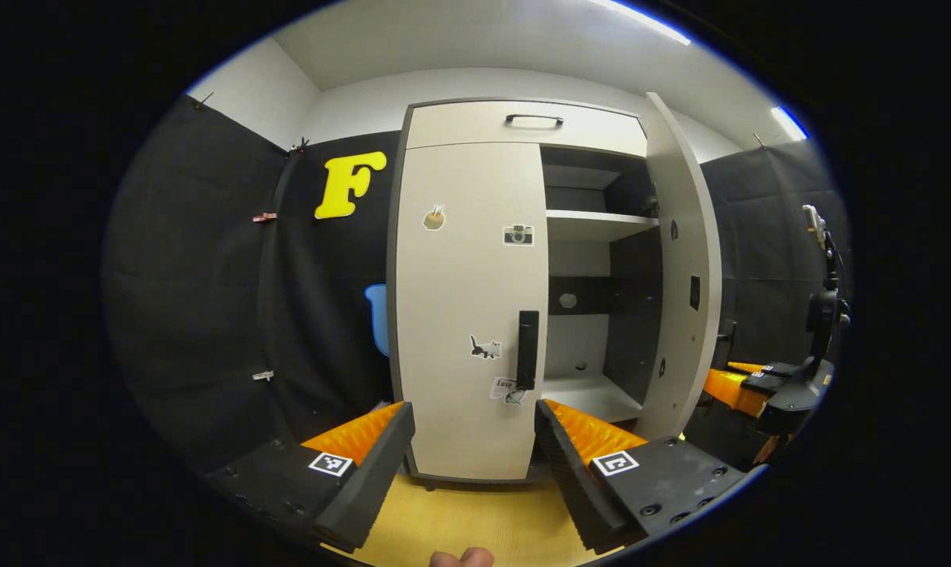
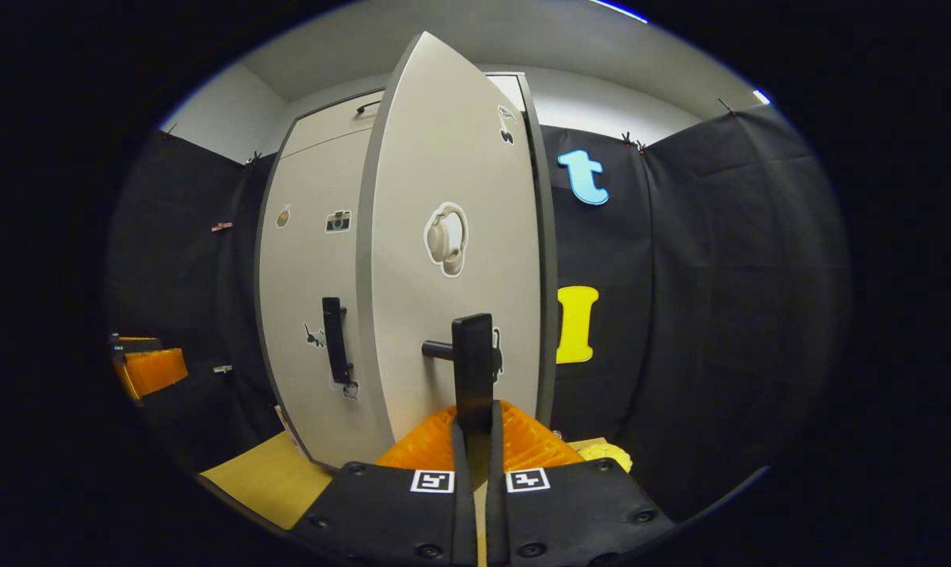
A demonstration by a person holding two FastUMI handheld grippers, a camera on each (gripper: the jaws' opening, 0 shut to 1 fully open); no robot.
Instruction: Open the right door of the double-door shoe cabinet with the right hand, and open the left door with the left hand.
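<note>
My right tongs (image 2: 475, 429) were pinching the black handle (image 2: 473, 366) of the right door (image 2: 451, 236), both orange fingers pressed against its lower end. That door stood swung well out from the shoe cabinet (image 1: 522, 126); in the left gripper view I saw it edge-on (image 1: 684, 260), with white shelves (image 1: 597, 224) and a dark back wall bared behind it.

My left tongs (image 1: 473, 453) were spread wide and held nothing. They hung in front of the left door (image 1: 467, 299), apart from it, and that door lay shut, flush with the cabinet front. Its black upright handle (image 1: 527, 349) sat near the door's inner edge, just above my right-hand finger (image 1: 585, 441). Small stickers dotted both doors. The cabinet stood on a yellow wooden surface (image 1: 475, 520), with black cloth on either side.
</note>
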